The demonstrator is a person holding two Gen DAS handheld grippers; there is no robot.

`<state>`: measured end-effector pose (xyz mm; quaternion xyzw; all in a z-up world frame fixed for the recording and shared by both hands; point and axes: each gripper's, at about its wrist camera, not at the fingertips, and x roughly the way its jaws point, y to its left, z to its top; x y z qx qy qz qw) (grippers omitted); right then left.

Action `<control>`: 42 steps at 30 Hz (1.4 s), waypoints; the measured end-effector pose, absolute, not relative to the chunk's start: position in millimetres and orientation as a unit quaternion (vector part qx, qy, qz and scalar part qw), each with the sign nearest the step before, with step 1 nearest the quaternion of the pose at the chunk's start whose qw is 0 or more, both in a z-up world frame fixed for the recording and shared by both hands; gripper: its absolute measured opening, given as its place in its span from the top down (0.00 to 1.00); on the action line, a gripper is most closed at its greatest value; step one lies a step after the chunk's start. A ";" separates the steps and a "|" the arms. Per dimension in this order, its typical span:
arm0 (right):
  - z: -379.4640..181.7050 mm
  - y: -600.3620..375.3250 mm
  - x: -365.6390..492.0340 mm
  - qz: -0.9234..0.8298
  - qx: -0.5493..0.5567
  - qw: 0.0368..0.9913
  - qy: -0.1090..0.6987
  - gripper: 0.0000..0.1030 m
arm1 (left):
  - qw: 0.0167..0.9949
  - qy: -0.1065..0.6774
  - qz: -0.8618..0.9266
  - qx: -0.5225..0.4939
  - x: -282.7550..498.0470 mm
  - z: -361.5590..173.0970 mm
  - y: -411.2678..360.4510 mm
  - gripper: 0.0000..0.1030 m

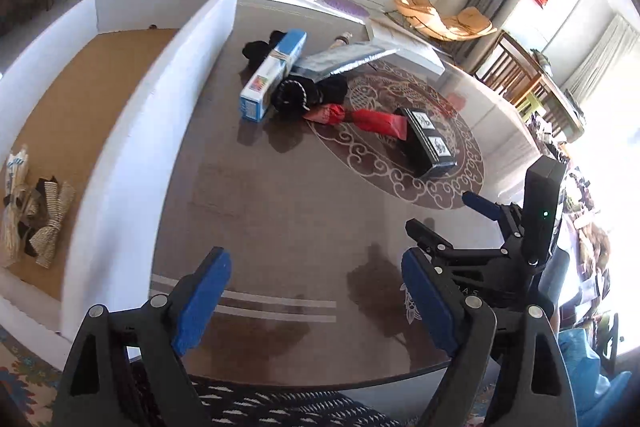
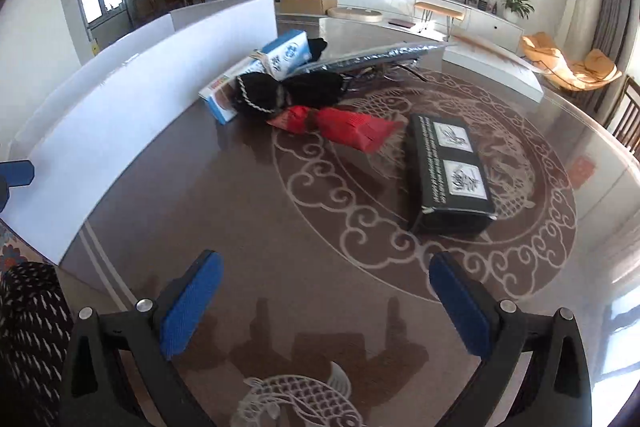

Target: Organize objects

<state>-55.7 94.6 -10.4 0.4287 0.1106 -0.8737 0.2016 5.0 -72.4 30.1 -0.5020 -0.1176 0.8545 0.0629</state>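
Note:
A heap lies mid-table: a blue-and-white carton [image 1: 272, 75] [image 2: 260, 75], a black drawstring pouch [image 1: 296, 93] [image 2: 260, 95], a silver foil bag [image 1: 344, 61] [image 2: 380, 57], a red packet [image 1: 360, 119] [image 2: 344, 127] and a black box with two pictures [image 1: 428, 143] [image 2: 448, 167]. My left gripper [image 1: 316, 303] hovers open over the near table, empty. My right gripper [image 2: 326, 303] [image 1: 452, 217] is also open and empty, short of the black box.
A big white open box [image 1: 132, 115] [image 2: 140, 99] with a brown floor stands left of the heap; straw and ribbon bows [image 1: 40, 223] lie inside. The glass-topped round table [image 1: 288, 219] ends just below the grippers. A white lid [image 1: 404, 45] lies at the far side.

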 end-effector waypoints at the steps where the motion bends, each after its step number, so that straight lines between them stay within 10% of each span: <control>1: -16.4 112.4 -58.2 -0.875 0.433 0.182 0.117 0.00 | 0.062 -0.103 0.851 -0.511 -7.0 16.1 -55.7 0.15; 8: -34.5 175.7 -71.1 -0.887 0.432 0.117 0.114 0.00 | 0.026 0.039 0.873 -0.486 -56.1 -42.2 9.6 0.08; 42: -37.0 176.5 -83.6 -0.882 0.454 0.112 0.065 0.00 | -0.014 -0.007 0.891 -0.454 -110.7 -54.2 2.9 0.00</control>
